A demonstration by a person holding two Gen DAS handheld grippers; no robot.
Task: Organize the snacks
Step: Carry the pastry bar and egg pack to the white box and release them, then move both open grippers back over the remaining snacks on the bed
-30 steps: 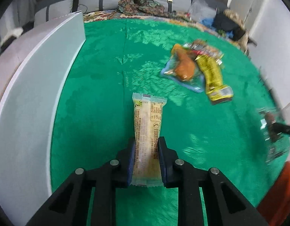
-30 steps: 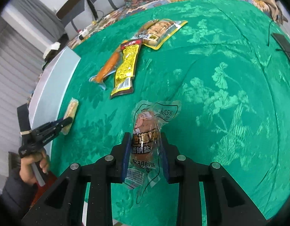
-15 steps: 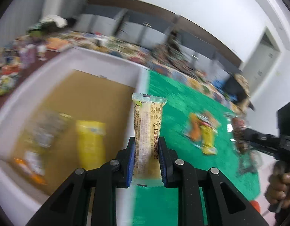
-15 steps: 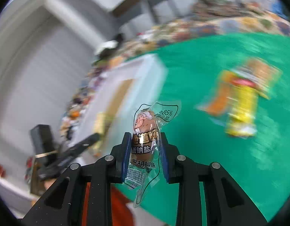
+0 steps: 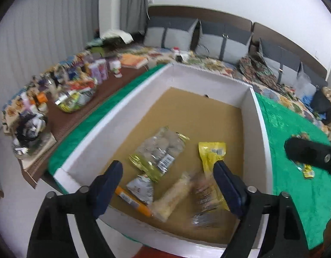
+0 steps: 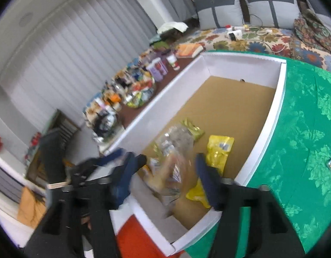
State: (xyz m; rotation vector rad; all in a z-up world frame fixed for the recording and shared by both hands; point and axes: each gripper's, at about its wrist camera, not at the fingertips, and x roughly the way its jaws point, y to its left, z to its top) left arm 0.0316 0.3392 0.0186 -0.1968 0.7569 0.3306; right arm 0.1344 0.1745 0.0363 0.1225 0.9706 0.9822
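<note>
My left gripper (image 5: 166, 167) hangs over the white box (image 5: 260, 116), its jaws opening wide with nothing pressed between them. Under it a cream snack bar (image 5: 176, 193) and a blurred sausage pouch (image 5: 205, 197) lie loose on the box's cardboard floor. In the right wrist view my right gripper (image 6: 170, 159) is over the near corner of the box (image 6: 279, 90), jaws opening. The blurred pouch (image 6: 171, 172) is loose between them, free of the pads. A yellow packet (image 5: 211, 152) and a clear bag with gold ends (image 5: 159, 148) also lie inside.
The box stands at the left end of the green cloth (image 6: 305, 129). One small packet (image 5: 307, 169) remains on the cloth, behind the right gripper's finger (image 5: 309, 157). A brown side table (image 5: 64, 94) crowded with bottles and bags runs along the box's far side. A sofa stands behind.
Both grippers swung from over the green cloth to above the box. The left one opened and let go of the cream bar; the right one opened and released the sausage pouch.
</note>
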